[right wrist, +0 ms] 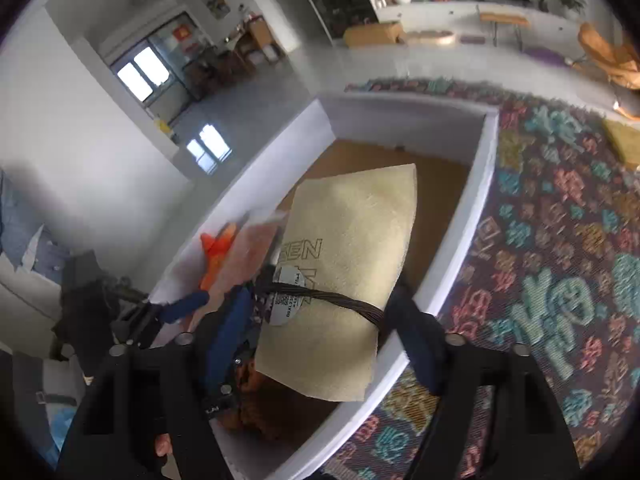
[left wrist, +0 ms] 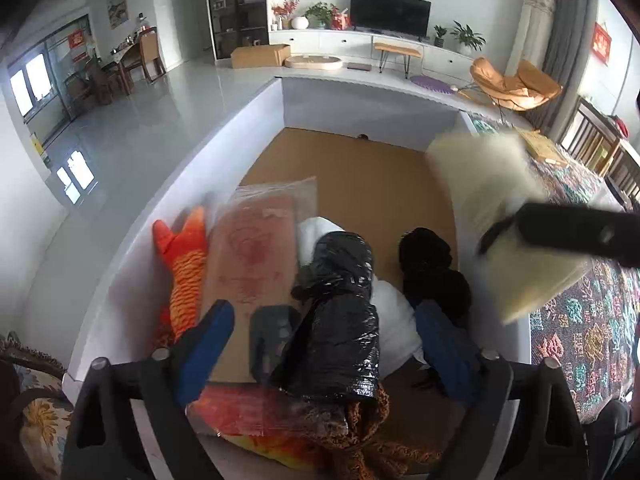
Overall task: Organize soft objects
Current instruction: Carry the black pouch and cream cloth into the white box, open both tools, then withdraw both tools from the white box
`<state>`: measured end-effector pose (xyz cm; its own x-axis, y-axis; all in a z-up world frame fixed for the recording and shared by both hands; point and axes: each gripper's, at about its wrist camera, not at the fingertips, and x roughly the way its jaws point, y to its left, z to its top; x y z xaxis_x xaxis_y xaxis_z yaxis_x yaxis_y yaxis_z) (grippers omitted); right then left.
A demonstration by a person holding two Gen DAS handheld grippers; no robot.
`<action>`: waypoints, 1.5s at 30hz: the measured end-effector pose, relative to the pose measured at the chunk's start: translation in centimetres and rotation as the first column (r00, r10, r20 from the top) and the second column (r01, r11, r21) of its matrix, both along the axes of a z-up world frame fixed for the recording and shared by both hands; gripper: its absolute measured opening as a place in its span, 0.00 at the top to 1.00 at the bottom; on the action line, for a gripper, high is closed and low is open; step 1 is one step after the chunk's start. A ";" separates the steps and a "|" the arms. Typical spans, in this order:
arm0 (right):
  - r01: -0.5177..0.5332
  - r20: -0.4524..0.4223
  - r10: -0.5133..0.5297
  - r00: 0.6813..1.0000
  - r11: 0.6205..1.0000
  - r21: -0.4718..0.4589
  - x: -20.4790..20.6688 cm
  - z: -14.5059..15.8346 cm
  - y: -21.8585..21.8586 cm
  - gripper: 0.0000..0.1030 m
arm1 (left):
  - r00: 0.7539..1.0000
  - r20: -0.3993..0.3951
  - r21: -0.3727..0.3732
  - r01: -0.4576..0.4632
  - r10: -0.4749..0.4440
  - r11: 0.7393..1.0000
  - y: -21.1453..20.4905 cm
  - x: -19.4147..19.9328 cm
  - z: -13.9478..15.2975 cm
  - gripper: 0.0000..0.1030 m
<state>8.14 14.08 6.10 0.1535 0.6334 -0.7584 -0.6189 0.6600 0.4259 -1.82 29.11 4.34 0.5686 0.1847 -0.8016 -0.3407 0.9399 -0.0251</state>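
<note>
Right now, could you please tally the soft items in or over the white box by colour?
Black: 2, plastic-wrapped roll and fuzzy bundle
White: 1, soft bundle
Orange: 1, fish plush
Pink: 1, bagged packet
Brown: 1, knitted piece
Cream: 1, banded pad
Total: 7; the red-orange mass nearest the camera may be more of the fish.

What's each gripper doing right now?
Left gripper: open, fingers either side of the black wrapped roll, not pressing it.
Right gripper: open, beige pad between its fingers; contact unclear.
</note>
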 end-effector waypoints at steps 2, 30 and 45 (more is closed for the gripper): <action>-0.008 -0.086 0.006 0.996 0.999 -0.031 -0.2 -1.9 0.4 0.23 | 1.000 0.024 0.030 -0.018 0.018 0.999 0.3 -0.9 0.3 0.08; 0.086 0.259 -0.002 0.966 0.946 -0.313 -7.9 3.1 -1.4 0.23 | 0.980 -0.007 0.162 -0.194 0.198 0.968 -2.6 -3.6 3.8 0.07; 0.058 0.266 0.029 0.964 0.948 -0.313 -9.0 2.9 0.0 0.23 | 0.974 0.022 0.136 -0.228 0.227 0.964 -1.7 -4.5 3.5 0.07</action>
<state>-0.87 14.06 9.04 0.3825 0.3641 -0.8492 -0.6692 0.7429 0.0170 -6.34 27.41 7.88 0.5037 0.4176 -0.7562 -0.5465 0.8320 0.0954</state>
